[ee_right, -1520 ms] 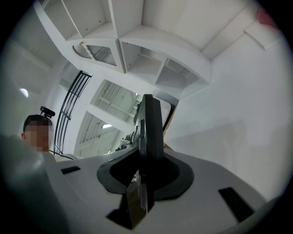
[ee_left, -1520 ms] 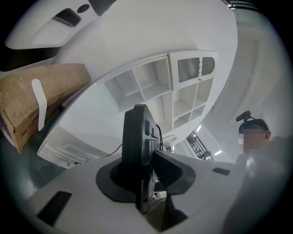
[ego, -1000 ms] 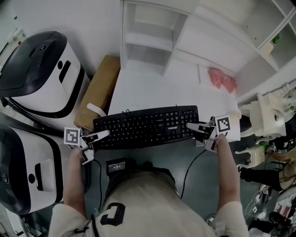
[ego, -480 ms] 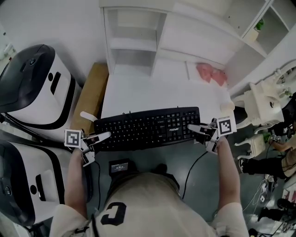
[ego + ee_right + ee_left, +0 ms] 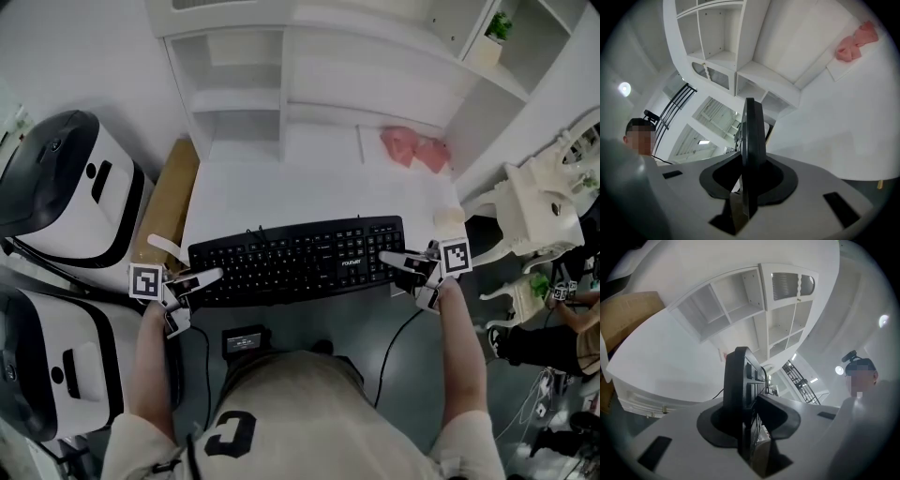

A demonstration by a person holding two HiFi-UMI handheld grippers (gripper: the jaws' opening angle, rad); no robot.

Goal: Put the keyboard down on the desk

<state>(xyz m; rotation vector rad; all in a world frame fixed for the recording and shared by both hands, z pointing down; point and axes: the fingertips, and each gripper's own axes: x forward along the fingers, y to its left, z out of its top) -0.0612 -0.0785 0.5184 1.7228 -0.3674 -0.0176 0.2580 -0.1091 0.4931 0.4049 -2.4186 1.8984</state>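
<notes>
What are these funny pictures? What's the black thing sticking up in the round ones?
A person wears a camera on the head; the big picture looks down from there. Each hand holds a pinching tool: the left gripper and the right gripper. They clamp a black keyboard by its ends at the white desk's front edge; the right jaws have just squeezed slightly tighter. The round pictures come from cameras on the grippers, so the keyboard appears edge-on between the jaws. A pink cloth lies farther back.
</notes>
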